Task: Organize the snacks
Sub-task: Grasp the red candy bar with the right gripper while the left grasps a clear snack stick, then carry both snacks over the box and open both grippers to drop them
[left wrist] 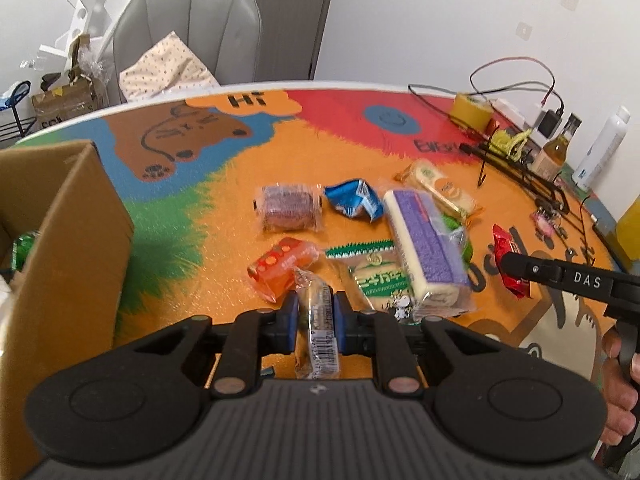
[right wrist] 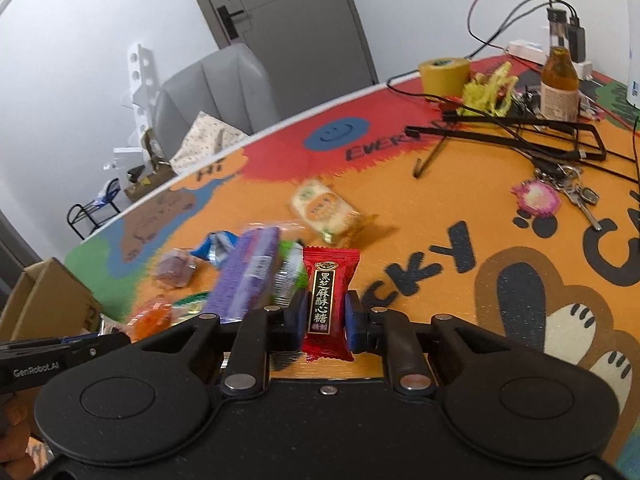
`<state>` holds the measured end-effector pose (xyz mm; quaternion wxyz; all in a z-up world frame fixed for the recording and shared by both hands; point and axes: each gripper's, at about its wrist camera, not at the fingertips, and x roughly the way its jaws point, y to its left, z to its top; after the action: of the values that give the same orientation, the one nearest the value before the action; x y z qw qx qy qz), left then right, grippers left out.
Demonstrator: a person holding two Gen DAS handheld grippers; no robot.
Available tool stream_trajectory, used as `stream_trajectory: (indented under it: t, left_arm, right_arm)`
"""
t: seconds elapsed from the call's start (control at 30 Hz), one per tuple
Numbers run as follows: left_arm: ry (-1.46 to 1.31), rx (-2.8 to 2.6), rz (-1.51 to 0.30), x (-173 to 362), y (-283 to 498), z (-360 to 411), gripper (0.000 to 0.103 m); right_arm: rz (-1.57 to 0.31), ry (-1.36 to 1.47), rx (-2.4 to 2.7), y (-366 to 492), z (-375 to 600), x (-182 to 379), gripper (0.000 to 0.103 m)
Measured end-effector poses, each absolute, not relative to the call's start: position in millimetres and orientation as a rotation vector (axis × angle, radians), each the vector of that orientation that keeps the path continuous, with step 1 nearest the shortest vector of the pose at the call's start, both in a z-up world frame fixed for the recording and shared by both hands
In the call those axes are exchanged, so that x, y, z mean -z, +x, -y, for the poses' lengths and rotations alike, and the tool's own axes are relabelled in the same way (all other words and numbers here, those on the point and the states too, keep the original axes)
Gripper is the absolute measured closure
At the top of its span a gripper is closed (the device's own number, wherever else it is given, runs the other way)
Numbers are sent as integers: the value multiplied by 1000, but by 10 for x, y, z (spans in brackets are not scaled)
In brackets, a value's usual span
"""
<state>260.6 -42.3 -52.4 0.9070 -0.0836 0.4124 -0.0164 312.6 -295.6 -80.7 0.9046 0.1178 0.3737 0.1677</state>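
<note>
My left gripper [left wrist: 316, 316] is shut on a thin clear-wrapped snack bar [left wrist: 318, 332] with a barcode, held just above the colourful table mat [left wrist: 224, 272]. Beyond it lie an orange packet [left wrist: 282, 268], a brown cake in clear wrap [left wrist: 288, 208], a blue packet [left wrist: 354, 200], a purple-and-white cake roll [left wrist: 426, 252] and a green-and-cream packet [left wrist: 380, 276]. My right gripper [right wrist: 324, 312] is shut on a red candy packet [right wrist: 327, 300] with gold lettering. In the left wrist view that same red candy packet [left wrist: 510, 260] shows at the right gripper's tip.
An open cardboard box [left wrist: 68, 248] stands at the left with something green inside. A yellow tape roll [right wrist: 444, 74], a brown bottle [right wrist: 559, 84], black straps [right wrist: 520, 132], cables and keys [right wrist: 576, 196] crowd the far right of the table. A grey chair [left wrist: 192, 28] stands behind.
</note>
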Motion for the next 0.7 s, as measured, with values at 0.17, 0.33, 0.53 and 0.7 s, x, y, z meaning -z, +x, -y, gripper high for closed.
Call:
stream_trajectory:
  t: [0.17,0.33,0.53,0.7]
  left_arm:
    - [-176,20,-807,366,2508,334,86]
    - [-180,0,-762,192,2399,196,86]
    - [-194,-38,-717,29,2266,-19,86]
    - [-206,-77,-688,-74,2127,-221,86]
  right_arm:
    - [-749,248,-386,3058,2832,689,86]
    - [-724,252,-427,2989,2675,568,86]
    - [-700,243,-480,2924,2449,436,86]
    - [-685,232,-525,2874,2252,341,86]
